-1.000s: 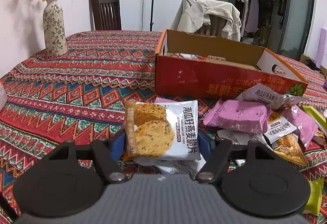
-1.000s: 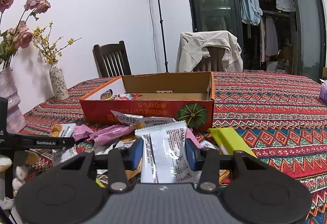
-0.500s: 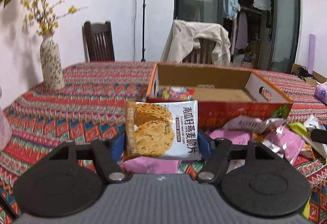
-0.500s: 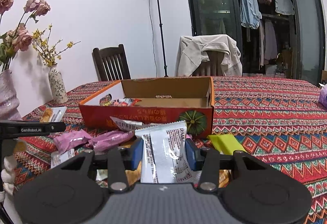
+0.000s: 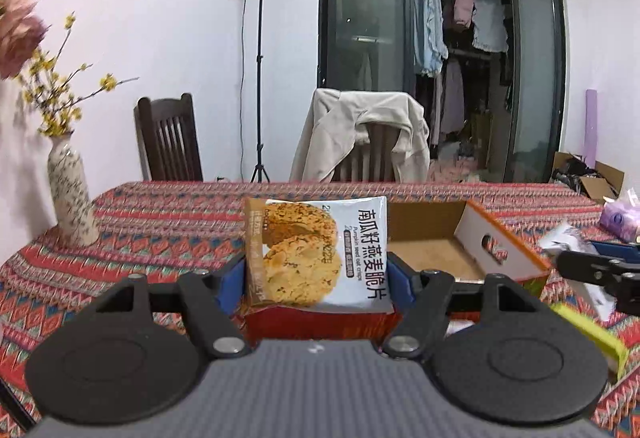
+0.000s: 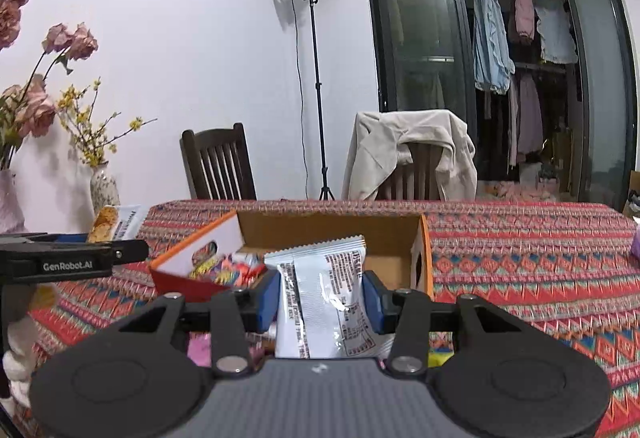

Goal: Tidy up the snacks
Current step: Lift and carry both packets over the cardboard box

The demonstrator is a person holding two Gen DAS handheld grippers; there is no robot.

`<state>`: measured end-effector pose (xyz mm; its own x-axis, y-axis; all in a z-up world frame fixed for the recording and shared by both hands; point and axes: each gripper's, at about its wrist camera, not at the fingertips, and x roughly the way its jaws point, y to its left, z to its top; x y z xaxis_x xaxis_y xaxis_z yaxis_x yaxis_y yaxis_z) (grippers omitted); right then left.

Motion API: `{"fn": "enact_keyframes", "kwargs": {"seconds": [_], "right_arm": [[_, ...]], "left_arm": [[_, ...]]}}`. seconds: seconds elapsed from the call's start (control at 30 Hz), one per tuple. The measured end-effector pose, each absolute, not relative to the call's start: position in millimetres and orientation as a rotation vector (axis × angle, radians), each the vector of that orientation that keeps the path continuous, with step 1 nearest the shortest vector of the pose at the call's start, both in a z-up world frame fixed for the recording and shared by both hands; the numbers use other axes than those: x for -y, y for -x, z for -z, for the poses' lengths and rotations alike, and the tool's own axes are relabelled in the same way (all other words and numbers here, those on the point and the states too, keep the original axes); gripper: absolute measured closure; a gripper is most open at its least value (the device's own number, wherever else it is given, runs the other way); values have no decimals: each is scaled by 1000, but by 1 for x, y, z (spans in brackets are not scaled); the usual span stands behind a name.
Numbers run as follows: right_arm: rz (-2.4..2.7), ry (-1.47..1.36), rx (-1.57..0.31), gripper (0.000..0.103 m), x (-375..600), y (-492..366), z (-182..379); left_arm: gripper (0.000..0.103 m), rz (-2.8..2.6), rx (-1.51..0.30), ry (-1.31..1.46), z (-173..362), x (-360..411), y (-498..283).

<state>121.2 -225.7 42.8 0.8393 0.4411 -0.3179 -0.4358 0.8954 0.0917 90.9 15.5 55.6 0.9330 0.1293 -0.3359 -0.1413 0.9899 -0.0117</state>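
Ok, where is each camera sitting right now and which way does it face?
Left wrist: on the left hand-held gripper, facing across the table over the cardboard box toward the chairs; its own fingers clamp a cookie packet; the right hand-held gripper's tip shows at the right edge.
Right wrist: on the right hand-held gripper, same heading; its fingers clamp a silver packet; the left hand-held gripper shows at the left edge.
Shared: box, jacket-draped chair, lamp stand.
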Motion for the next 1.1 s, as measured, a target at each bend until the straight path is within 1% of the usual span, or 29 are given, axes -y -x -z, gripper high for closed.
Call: {"fn": "enact_keyframes", "kwargs": {"seconds": [0.2,0.4,0.57,0.73,1.0,1.07,1.1], "right_arm": [[-442,-35,-345,60,211,-158,-53],[-422,-46,-371,59,192,-200,-50],[-396,-54,-392,59,179,-233,-32],[-399,-76,-422,59,179,-253,-9],[-391,-48,-416,59,175,-252,1],[-393,-48,-420,58,175,-251,1],[-393,-51,-421,56,176,-251,2]], "left_arm": [[31,-144,-331,55,-67,-10,-123],[31,-164,-335,79,-68,-9,-159],[31,-208,-331,116,-57,-15,-192],[31,-217,-381,109,-33,-23,-215],[31,-215,-401,113,-19,-27,-219],[27,-213,-394,114,-20,-25,-216],[22,-216,-385,117,-21,-24,-214]]}}
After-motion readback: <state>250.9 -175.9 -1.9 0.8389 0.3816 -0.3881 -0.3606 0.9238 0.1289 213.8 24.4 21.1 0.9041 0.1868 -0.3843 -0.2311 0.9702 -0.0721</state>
